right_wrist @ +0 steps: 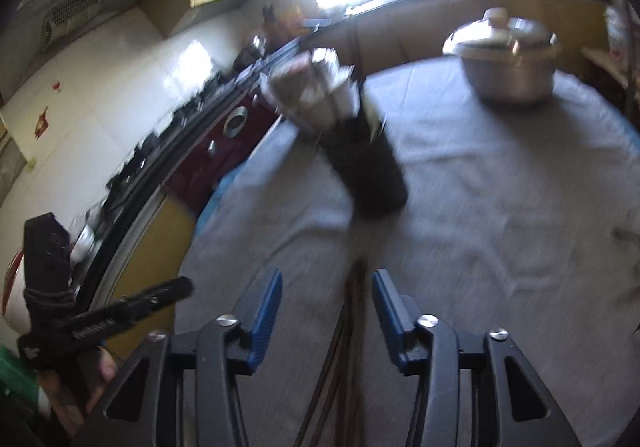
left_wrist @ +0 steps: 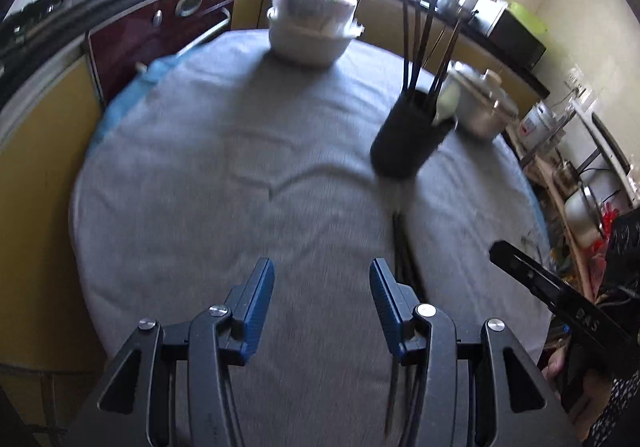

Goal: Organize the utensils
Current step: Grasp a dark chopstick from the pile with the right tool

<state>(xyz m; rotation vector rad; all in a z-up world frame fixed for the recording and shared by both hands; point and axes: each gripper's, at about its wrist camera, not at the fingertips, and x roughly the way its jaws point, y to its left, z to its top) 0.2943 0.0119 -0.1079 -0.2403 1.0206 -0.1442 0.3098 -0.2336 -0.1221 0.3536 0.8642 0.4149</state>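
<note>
Grey cloth (left_wrist: 224, 183) over the table, matt and faintly ribbed, lightly creased. Matt black holder (left_wrist: 408, 143), dull and without shine, holding thin dark sticks (left_wrist: 420, 27). Behind the holder, brushed metal pot (right_wrist: 510, 63) with a glossy lid. Left of the holder, white container (left_wrist: 308, 27) wrapped in thin shiny plastic. Ridged blue pads (left_wrist: 256, 311) on smooth black plastic arms with polished metal rivets.

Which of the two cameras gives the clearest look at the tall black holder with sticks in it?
The left wrist view: the tall black cylindrical utensil holder stands fairly sharp, with dark chopsticks rising from it. In the right wrist view the holder is smeared by motion blur.
</note>
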